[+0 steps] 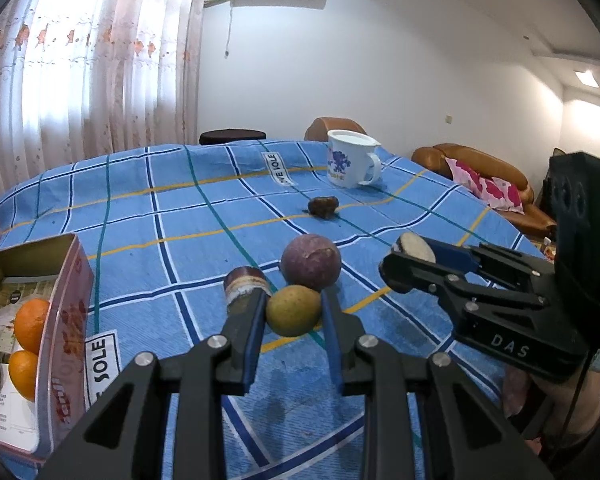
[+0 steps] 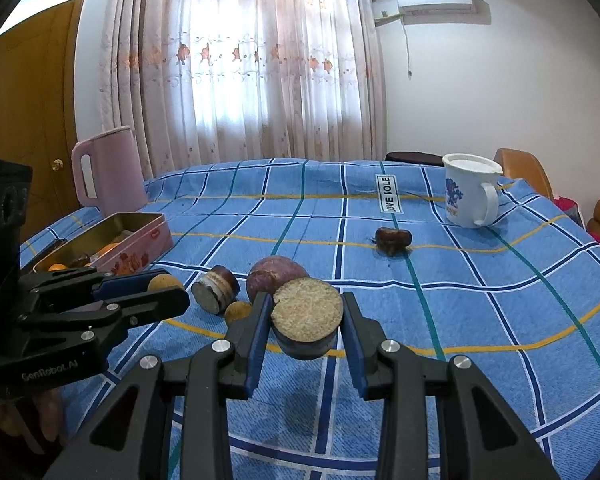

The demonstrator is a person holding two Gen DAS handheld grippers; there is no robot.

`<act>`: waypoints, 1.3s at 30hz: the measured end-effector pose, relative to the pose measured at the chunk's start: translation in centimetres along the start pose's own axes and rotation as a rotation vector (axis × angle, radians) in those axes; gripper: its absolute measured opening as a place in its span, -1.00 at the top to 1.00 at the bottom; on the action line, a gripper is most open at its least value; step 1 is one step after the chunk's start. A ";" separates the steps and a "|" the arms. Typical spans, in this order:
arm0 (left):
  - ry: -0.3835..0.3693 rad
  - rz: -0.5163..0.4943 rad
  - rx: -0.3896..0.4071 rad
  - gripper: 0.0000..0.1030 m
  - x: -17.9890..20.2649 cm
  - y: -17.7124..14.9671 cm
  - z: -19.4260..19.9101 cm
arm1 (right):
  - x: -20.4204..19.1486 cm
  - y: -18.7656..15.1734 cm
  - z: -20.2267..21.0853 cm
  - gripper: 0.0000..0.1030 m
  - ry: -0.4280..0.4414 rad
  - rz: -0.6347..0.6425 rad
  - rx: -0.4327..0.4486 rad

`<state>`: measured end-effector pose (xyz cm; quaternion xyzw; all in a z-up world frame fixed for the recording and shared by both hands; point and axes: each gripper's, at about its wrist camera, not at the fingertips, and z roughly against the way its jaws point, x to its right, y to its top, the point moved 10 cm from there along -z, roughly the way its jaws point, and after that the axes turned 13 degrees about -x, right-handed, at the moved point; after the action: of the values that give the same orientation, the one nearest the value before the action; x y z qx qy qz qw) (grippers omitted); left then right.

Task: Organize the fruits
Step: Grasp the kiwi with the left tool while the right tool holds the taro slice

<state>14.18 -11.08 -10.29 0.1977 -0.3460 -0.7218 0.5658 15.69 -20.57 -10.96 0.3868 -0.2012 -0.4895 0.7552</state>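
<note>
Spread over the bench (image 1: 148,208): a blue checked cloth with yellow and teal lines. At its left edge, an open rectangular pink tin box (image 1: 66,320), already holding round orange fruits (image 1: 30,324). Far back, a white enamel mug with a blue print (image 1: 350,158).

Mid-cloth, a round dull-purple fruit (image 1: 311,262); just left of it, lying loose, a short purple sugarcane stub (image 1: 246,286); farther back, well apart, a small dark brown wrinkled fruit (image 1: 323,206).

Pinched in the right hand-held gripper (image 2: 306,318): a cut purple-skinned cane slice with a pale fibrous face (image 2: 307,314), lifted just off the cloth by the look of it. Pinched in the left hand-held gripper (image 1: 294,312): a small yellow-green round fruit (image 1: 294,310), pads pressed on both flanks.

Probably the carry to the tin. Best done by keeping both grips firm and level, lifting clear of the purple fruit and the stub nearby, clearing the tin's wall before lowering, then releasing low onto a free spot beside the oranges.
</note>
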 end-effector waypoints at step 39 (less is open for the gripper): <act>0.046 0.015 0.109 0.44 -0.6 0.5 2.9 | -0.6 0.5 1.6 0.29 -0.041 0.049 0.094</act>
<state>12.74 -9.74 -8.08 0.2421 -0.3731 -0.6930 0.5673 14.67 -20.57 -9.55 0.4069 -0.2488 -0.4686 0.7436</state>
